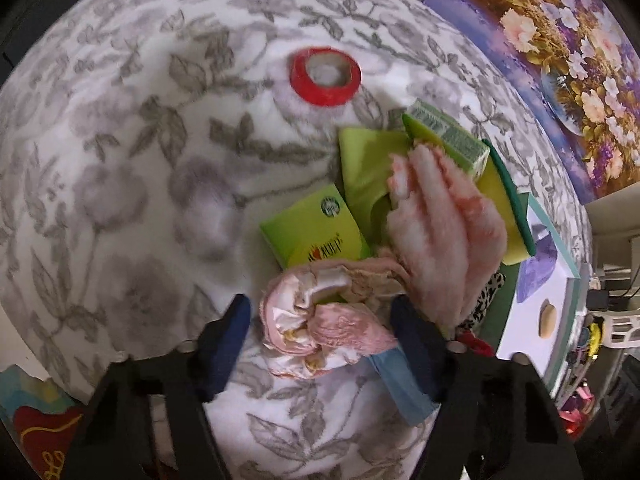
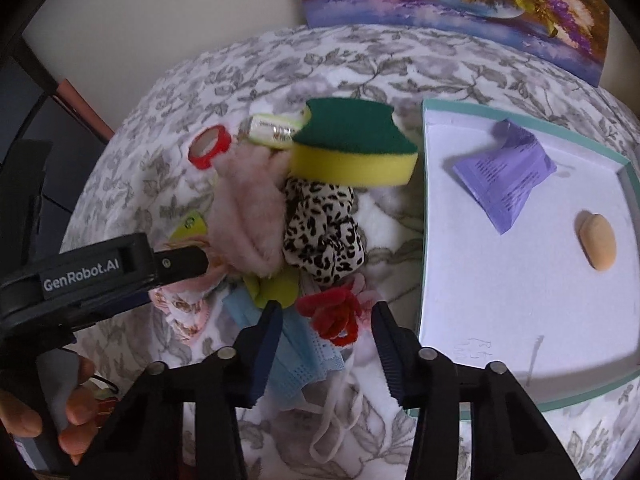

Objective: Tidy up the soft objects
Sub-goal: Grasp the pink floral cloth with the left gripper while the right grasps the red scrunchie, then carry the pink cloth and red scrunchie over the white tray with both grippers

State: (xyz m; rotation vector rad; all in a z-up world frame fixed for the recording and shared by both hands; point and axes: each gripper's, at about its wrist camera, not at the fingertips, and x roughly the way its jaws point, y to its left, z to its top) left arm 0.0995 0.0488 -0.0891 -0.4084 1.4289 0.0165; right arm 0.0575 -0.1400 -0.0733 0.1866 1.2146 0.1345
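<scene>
The left gripper stands partly open around a pink bundled cloth, low in its frame; I cannot tell whether the pads press it. The right gripper is narrowed about a red scrunchie, pads seemingly just clear. Beyond lie a blue face mask, a leopard-print cloth and a sponge. At right sits a white tray on the floral surface.
</scene>
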